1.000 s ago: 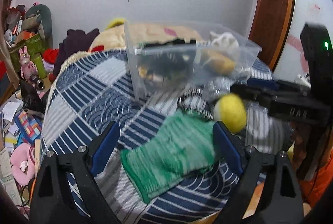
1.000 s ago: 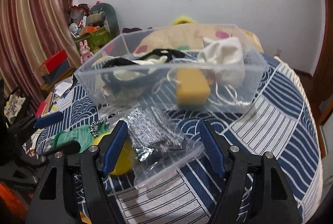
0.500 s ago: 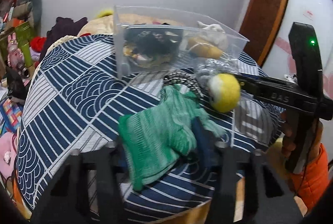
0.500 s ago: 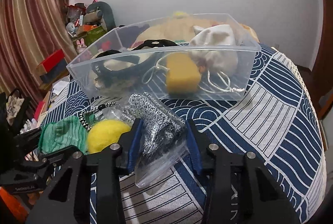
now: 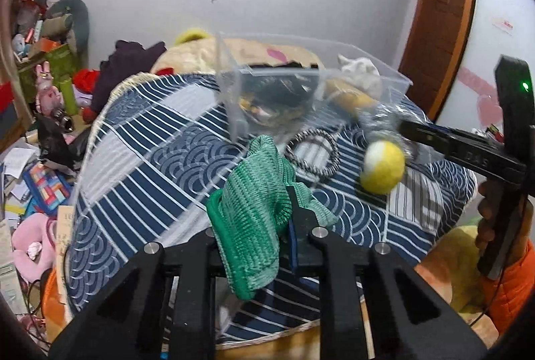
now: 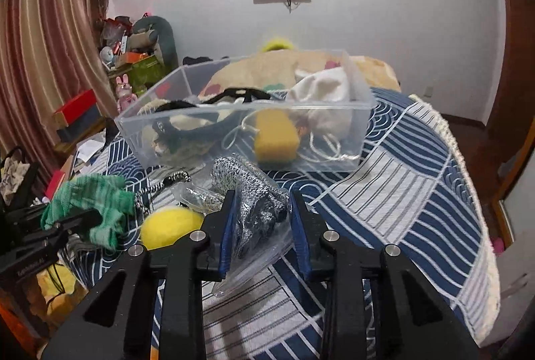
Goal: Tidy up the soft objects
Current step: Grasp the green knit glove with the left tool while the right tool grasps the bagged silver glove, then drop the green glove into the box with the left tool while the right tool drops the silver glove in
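I see a bunched green knitted cloth (image 5: 249,209) gripped in my left gripper (image 5: 264,226), lifted over the blue patterned bedspread (image 5: 150,159); its jaws are closing on the fabric. My right gripper (image 6: 262,223) is closing on a grey speckled knit in a clear plastic bag (image 6: 257,209), just before the clear storage box (image 6: 200,132). Both tools point down at a slant. A yellow ball (image 5: 383,167) lies between them. The lettering on the tool bodies is too blurred to read.
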